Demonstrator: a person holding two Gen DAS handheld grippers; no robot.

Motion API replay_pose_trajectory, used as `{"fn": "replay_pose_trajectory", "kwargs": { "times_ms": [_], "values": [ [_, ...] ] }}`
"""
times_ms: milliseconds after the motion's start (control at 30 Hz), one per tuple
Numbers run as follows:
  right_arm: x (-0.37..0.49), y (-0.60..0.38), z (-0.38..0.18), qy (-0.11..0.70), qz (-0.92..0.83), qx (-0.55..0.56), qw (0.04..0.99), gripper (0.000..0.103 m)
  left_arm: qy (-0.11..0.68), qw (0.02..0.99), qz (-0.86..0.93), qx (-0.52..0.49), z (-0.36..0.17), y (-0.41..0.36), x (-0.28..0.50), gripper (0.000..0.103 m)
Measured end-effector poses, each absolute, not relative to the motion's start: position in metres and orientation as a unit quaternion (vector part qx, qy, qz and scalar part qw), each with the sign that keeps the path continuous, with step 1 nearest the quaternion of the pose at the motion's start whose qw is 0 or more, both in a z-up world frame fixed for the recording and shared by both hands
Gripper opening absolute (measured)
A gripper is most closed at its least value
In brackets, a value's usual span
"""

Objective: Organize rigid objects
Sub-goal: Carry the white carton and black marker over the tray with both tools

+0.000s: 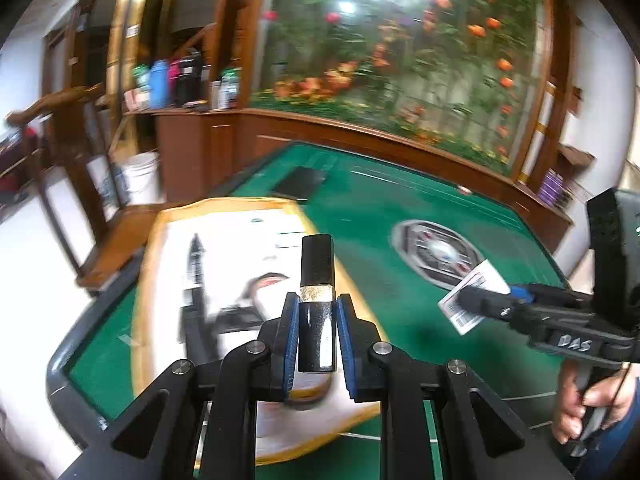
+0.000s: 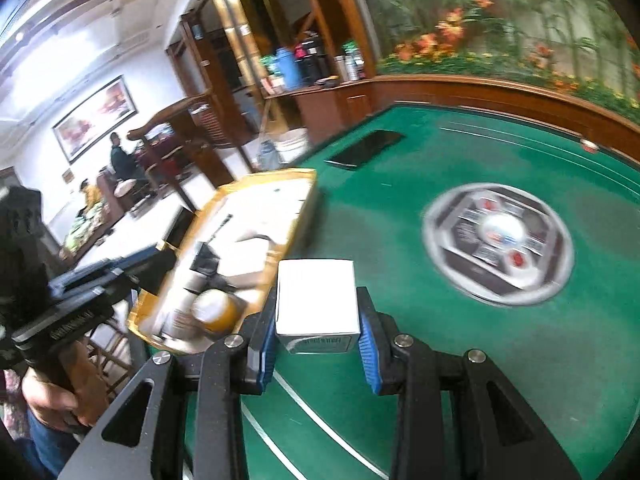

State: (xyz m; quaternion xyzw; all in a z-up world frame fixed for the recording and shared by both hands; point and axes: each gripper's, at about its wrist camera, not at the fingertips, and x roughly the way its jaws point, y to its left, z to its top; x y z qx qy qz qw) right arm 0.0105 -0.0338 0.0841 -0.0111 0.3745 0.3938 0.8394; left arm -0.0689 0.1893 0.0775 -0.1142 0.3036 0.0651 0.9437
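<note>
My left gripper [image 1: 317, 300] is shut on a black tube with a gold band [image 1: 317, 264], held upright above a gold-rimmed tray [image 1: 160, 224]. The tray lies at the left edge of the green table [image 1: 380, 200] and holds a black pen-like item [image 1: 196, 260] and a yellow-lidded jar [image 2: 216, 312], both blurred. My right gripper [image 2: 318, 312] is shut on a small white box [image 2: 316, 296], over the felt just right of the tray [image 2: 304, 184]. The left wrist view shows that same box [image 1: 476, 280] in the right gripper [image 1: 472, 304] at the right.
A round control panel [image 2: 498, 244] sits in the table's middle. A flat black object [image 2: 366, 148] lies on the felt beyond the tray. Wooden cabinets and white buckets [image 1: 140, 178] stand behind the table. A person [image 2: 120, 156] is far off at the left.
</note>
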Motion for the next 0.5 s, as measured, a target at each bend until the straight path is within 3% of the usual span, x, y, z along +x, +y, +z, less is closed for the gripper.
{"fn": "replay_pose_trajectory", "kwargs": {
  "times_ms": [200,500],
  "values": [
    [0.008,0.042,0.101,0.376,0.428,-0.035,0.821,0.034,0.313,0.935,0.105,-0.132,0.058,0.226,-0.077,0.019],
    [0.027,0.135,0.077,0.435,0.434,-0.065,0.786,0.034,0.326,0.926,0.126,-0.145,0.036,0.245,-0.077,0.019]
  ]
}}
